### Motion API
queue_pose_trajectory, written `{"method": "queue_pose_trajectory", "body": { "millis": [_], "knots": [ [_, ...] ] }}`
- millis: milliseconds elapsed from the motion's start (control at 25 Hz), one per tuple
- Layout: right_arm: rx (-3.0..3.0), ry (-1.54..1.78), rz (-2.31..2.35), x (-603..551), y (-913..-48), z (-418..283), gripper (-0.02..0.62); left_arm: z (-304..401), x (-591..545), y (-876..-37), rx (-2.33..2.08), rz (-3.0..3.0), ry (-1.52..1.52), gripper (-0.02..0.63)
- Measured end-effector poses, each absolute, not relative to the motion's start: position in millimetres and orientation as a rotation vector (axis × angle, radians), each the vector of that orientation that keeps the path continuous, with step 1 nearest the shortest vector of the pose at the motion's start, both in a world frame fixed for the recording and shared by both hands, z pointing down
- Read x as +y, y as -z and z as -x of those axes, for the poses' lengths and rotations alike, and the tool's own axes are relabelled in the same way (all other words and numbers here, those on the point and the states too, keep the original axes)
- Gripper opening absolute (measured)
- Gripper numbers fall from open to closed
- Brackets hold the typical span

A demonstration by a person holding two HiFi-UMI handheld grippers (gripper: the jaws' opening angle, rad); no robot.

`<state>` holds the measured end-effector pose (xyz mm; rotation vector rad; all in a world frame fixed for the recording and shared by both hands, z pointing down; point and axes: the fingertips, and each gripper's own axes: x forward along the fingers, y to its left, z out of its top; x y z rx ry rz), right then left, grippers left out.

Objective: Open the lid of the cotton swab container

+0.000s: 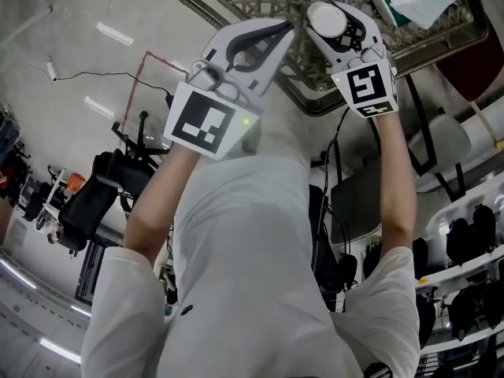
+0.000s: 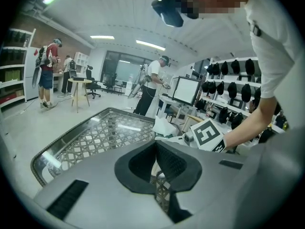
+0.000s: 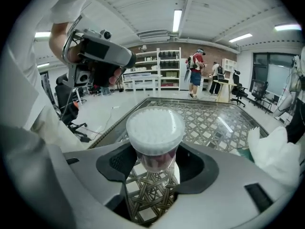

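Your left gripper (image 1: 279,34) sits top centre of the head view. Its jaws are closed pad to pad with nothing between them, and the left gripper view confirms it: the black pads meet at a single seam.

Your right gripper (image 1: 332,24) is just to the right of it in the head view, marker cube facing the camera. Its jaws stand wide and are clamped on the cotton swab container (image 1: 325,18).

In the right gripper view the container fills the centre of the frame, upright, its clear body pinched between the two black pads. It is held off the table (image 3: 214,123). The top is a disc of packed white swab heads. I cannot tell whether a clear lid covers them.

The table has a glass top over a woven lattice and a dark rim. It takes the middle of the right gripper view and the lower left of the left gripper view.

A white crumpled cloth (image 3: 271,151) lies on the table at the right edge of the right gripper view, well apart from the container.

Your white shirt (image 1: 244,274) fills the lower half of the head view, both forearms reaching up to the grippers.

A black office chair (image 1: 94,199) stands at the left of the head view. Other people (image 3: 196,73) stand near the shelves in the top centre of the right gripper view.
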<state>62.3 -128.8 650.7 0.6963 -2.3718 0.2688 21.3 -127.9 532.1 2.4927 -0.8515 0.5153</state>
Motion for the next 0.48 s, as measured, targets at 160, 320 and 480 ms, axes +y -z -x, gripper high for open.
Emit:
{"method": "queue_pose_trajectory", "body": {
  "millis": [160, 320, 480],
  "knots": [
    [-2.373, -0.284, -0.749, -127, -629, -60, 0.249, -21, -120, -521, -0.84, -2.505, -0.506, 0.003],
    [-2.382, -0.287, -0.793, -125, -600, -56, 0.249, -18, -113, -503, -0.83, -2.527, -0.49, 0.003],
    [-2.385, -0.278, -0.84, -122, -572, -54, 0.248, -14, -108, -483, -0.825, -2.541, -0.458, 0.003]
  ]
}}
